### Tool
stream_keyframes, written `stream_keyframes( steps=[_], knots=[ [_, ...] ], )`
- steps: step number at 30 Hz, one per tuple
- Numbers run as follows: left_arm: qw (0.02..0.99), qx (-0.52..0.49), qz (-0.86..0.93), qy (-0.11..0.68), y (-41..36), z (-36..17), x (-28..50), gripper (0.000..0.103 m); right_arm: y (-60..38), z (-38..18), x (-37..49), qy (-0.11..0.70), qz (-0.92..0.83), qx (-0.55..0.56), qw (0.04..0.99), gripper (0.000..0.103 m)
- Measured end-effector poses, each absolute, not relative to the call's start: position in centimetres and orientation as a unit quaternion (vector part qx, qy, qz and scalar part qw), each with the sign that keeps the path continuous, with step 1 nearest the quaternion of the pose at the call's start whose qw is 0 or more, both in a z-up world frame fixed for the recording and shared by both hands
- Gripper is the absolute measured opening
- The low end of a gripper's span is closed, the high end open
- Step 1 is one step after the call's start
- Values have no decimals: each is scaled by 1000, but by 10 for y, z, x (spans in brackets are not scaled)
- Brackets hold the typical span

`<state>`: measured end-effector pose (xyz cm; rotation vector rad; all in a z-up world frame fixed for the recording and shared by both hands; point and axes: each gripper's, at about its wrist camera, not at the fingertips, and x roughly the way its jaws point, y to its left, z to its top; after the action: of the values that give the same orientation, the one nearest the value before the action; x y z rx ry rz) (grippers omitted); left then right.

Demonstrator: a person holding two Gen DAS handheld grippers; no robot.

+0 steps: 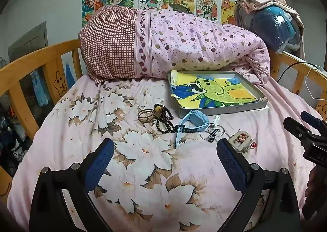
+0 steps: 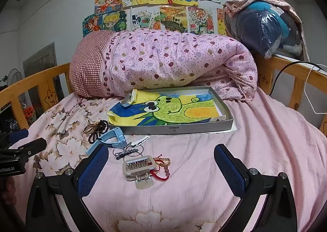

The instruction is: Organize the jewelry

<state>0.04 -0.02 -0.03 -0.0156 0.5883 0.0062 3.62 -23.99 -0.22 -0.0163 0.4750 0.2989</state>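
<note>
Across the pink floral bedsheet [image 2: 204, 181], near the shallow grey tray [image 2: 184, 127] lined with a frog drawing, the jewelry lies scattered: brown hair ties [image 1: 145, 115] and a dark bead bracelet [image 1: 165, 119] far left, a blue watch [image 1: 192, 122] in the middle, key rings on a braided cord [image 2: 126, 152], then a metal hair clip [image 2: 139, 167] touching a red-cord bracelet [image 2: 163, 165] nearest. Left gripper [image 1: 163, 162] and right gripper [image 2: 161, 164] both hang above the bed with fingers spread wide, holding nothing. Handling judgement: everything looks light. Beads and cord are limp and will drape, so pinch across a bunched part of the strand. Watch strap is springy; take it at the case or across the strap. Clip is stiff, smooth metal, possibly slippery; grip its flat sides. Soft bedding will give under pressure.
</note>
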Motion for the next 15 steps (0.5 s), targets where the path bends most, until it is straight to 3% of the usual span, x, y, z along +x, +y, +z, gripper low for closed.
stream_keyframes(
  steps=[15],
  knots=[
    [957,-7,3,291,0,0,0,98,-239,-5,37,238,148,-9,960,103]
  ],
)
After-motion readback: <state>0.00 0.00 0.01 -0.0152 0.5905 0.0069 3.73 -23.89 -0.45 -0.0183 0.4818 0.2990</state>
